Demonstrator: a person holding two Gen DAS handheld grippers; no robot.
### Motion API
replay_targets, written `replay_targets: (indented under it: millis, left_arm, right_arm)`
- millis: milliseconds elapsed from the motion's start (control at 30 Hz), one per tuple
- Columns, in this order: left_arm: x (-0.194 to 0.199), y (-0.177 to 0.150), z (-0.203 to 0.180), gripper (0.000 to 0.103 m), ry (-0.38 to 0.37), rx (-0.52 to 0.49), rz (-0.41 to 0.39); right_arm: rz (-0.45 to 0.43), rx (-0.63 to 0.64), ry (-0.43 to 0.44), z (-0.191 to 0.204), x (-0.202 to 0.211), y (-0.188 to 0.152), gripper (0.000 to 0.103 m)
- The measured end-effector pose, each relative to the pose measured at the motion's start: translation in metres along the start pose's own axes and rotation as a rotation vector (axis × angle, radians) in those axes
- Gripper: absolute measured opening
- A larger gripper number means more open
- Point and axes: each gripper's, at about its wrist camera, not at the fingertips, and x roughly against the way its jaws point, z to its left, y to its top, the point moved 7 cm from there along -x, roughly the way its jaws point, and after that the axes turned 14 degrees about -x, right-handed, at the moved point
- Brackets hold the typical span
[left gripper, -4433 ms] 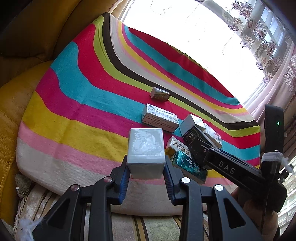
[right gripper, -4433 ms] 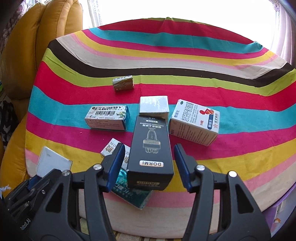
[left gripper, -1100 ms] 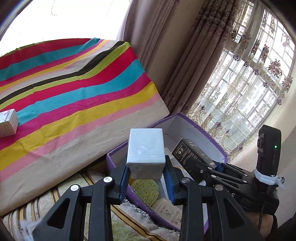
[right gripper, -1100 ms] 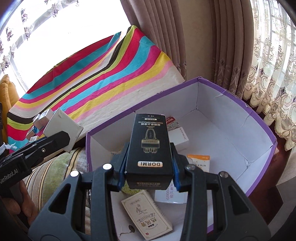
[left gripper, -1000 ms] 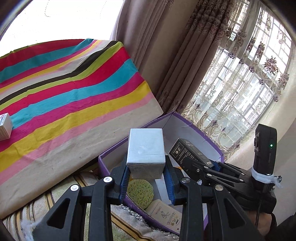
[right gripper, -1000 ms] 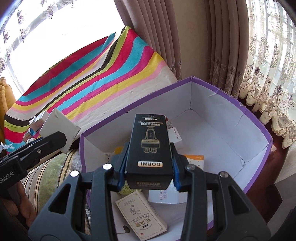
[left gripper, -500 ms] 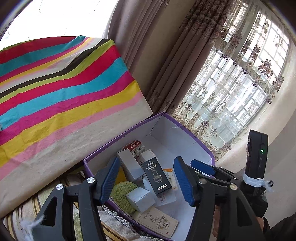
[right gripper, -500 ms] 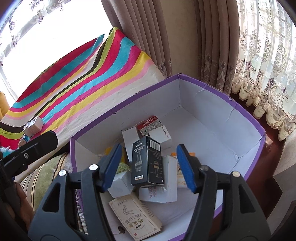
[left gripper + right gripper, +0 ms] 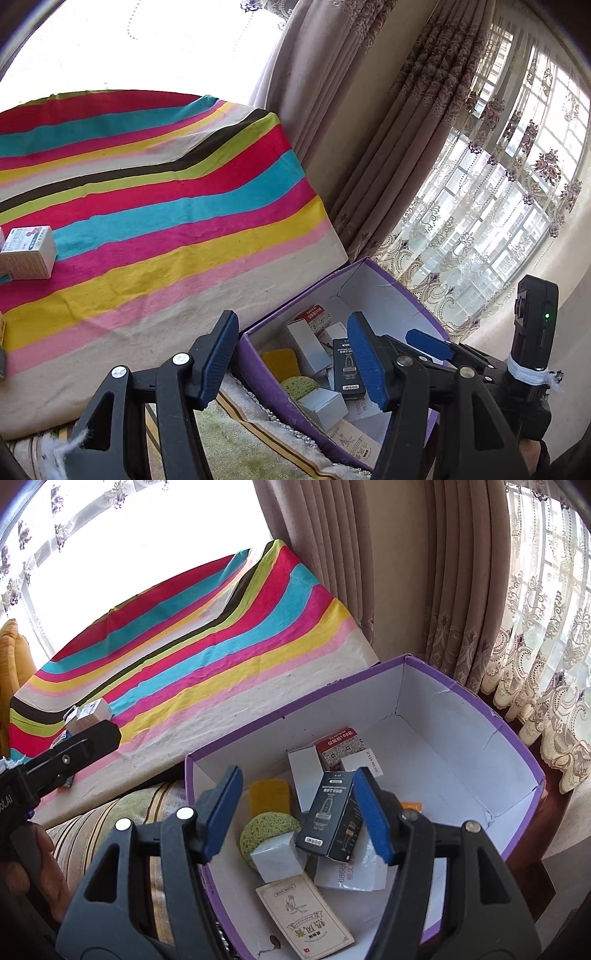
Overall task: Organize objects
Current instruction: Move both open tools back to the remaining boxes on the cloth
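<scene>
Both claws are hanging over the purple box (image 9: 524, 764), jaws apart and empty: right gripper (image 9: 295, 812), left gripper (image 9: 291, 354). Best lifting straight clear, not snagging the rim. Inside are lying, near to far: booklet (image 9: 303, 912), white carton (image 9: 275, 854), sponge (image 9: 267, 829), black carton (image 9: 330, 812). Far left, a carton (image 9: 27, 251) is waiting on the striped cloth (image 9: 155, 221).

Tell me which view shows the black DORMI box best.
The right wrist view: the black DORMI box lies tilted in the purple box, label and front face readable. The left wrist view shows it smaller, partly behind the left hand-held gripper finger.
</scene>
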Motion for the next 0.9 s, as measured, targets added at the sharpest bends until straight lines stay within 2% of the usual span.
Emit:
replay_targets:
  millis: [233, 533, 800, 900]
  left_arm:
    - [0.025, -0.007, 0.037, 0.062, 0.049, 0.046, -0.026]
    - [0.067, -0.019, 0.099, 0.063, 0.155, 0.134, -0.071]
    - [0.101, -0.032, 0.163, 0.073, 0.279, 0.22, -0.088]
    - [0.113, -0.036, 0.188, 0.077, 0.332, 0.259, -0.093]
  right_arm:
    - [0.021, 0.034, 0.055, 0.035, -0.003, -0.005, 0.066]
    - [0.042, 0.105, 0.096, 0.087, -0.011, -0.012, 0.066]
    - [0.058, 0.158, 0.124, 0.133, -0.024, -0.021, 0.08]
    - [0.06, 0.175, 0.129, 0.148, -0.029, -0.023, 0.082]
